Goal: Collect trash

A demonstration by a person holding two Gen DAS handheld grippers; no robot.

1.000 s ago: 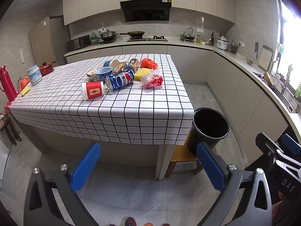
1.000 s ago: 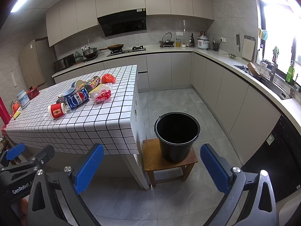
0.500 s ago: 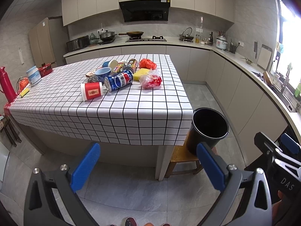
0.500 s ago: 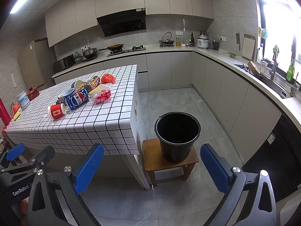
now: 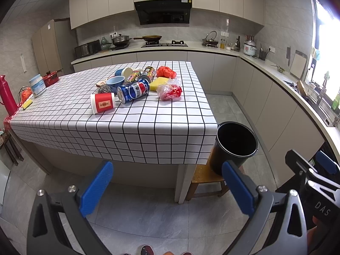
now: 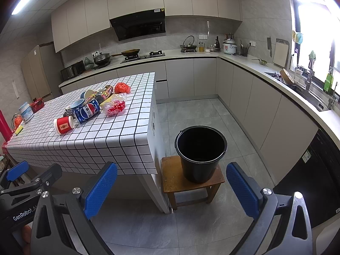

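Observation:
A pile of trash lies on the checked table (image 5: pixel 138 127): a red paper cup (image 5: pixel 102 102) on its side, a Pepsi can (image 5: pixel 133 90), a clear bag with red bits (image 5: pixel 170 89), an orange bag (image 5: pixel 166 72), a yellow sponge (image 5: pixel 158 82), more cans and cups behind. A black bucket (image 6: pixel 200 150) stands on a wooden stool (image 6: pixel 172 180) at the table's right end. My left gripper (image 5: pixel 167 189) is open and empty, low, in front of the table. My right gripper (image 6: pixel 172 189) is open and empty, facing the bucket.
A red thermos (image 5: pixel 6 95), a white tub (image 5: pixel 37 85) and a red pot (image 5: pixel 51 78) sit at the table's far left. Kitchen counters (image 6: pixel 276 80) run along the back and right walls. Grey tiled floor (image 6: pixel 212 114) lies between table and counters.
Both grippers have edged slightly forward toward the table and bucket. Nothing on the table has moved.

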